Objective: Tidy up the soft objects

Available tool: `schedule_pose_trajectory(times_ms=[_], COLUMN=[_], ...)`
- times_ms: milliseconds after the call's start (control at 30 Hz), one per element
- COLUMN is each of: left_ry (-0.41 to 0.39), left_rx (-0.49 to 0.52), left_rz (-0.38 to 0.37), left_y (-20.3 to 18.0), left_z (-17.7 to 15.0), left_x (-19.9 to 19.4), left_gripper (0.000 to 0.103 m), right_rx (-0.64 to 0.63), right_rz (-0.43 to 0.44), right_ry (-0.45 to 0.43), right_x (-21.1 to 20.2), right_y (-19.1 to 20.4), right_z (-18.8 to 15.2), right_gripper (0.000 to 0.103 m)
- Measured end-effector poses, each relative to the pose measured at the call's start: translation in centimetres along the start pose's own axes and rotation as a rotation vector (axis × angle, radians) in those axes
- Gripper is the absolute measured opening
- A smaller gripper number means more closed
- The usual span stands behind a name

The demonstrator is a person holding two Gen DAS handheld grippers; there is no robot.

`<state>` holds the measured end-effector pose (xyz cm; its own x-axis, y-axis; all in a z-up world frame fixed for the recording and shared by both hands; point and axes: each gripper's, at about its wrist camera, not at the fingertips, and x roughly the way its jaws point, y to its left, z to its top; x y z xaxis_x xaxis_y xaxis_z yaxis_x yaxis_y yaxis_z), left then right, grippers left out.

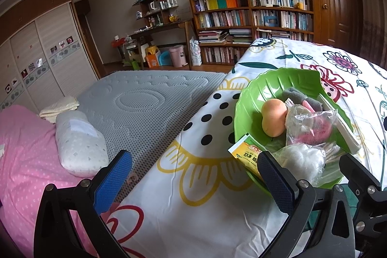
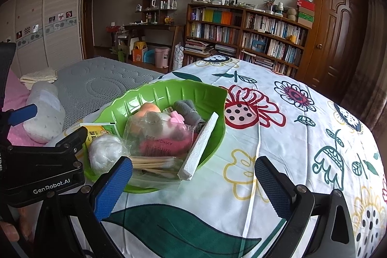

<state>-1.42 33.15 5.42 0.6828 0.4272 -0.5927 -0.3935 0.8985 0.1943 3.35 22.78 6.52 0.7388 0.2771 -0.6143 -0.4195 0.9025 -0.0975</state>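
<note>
A green leaf-shaped bowl (image 1: 278, 76) (image 2: 169, 86) sits on the floral cloth (image 2: 278, 137). It holds an orange makeup sponge (image 1: 273, 117) (image 2: 147, 109), a grey sponge (image 1: 295, 94) (image 2: 186, 106), a clear bag with pink pieces (image 1: 309, 122) (image 2: 164, 137), bagged cotton balls (image 1: 302, 161) (image 2: 104, 156), cotton swabs (image 2: 154, 162), a folded white tissue (image 2: 200, 146) and a yellow sachet (image 1: 246, 151) (image 2: 99, 131). My left gripper (image 1: 194, 181) is open at the bowl's near left rim. My right gripper (image 2: 193, 187) is open just in front of the bowl, empty.
Left of the cloth lies a grey mattress (image 1: 145, 98) with a white pillow (image 1: 79, 144), folded cream towels (image 1: 60, 108) and pink bedding (image 1: 24, 149). A bookshelf (image 2: 241, 33), a desk and a wooden door (image 2: 338, 35) stand at the far wall. A hand (image 2: 9, 231) shows at the lower left.
</note>
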Motion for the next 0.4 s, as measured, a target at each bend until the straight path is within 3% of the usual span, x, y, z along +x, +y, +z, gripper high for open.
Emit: schedule_pose_trajectory(times_ms=[400], left_ry=[0.0], left_rx=[0.0], left_rz=[-0.001], left_y=[0.06], left_z=[-0.03], left_x=[0.01], left_gripper=[0.103], right_rx=[-0.022], right_rz=[0.023], right_ry=[-0.036], right_x=[-0.42], right_y=[0.42], right_z=[-0.19], right_gripper=[0.103])
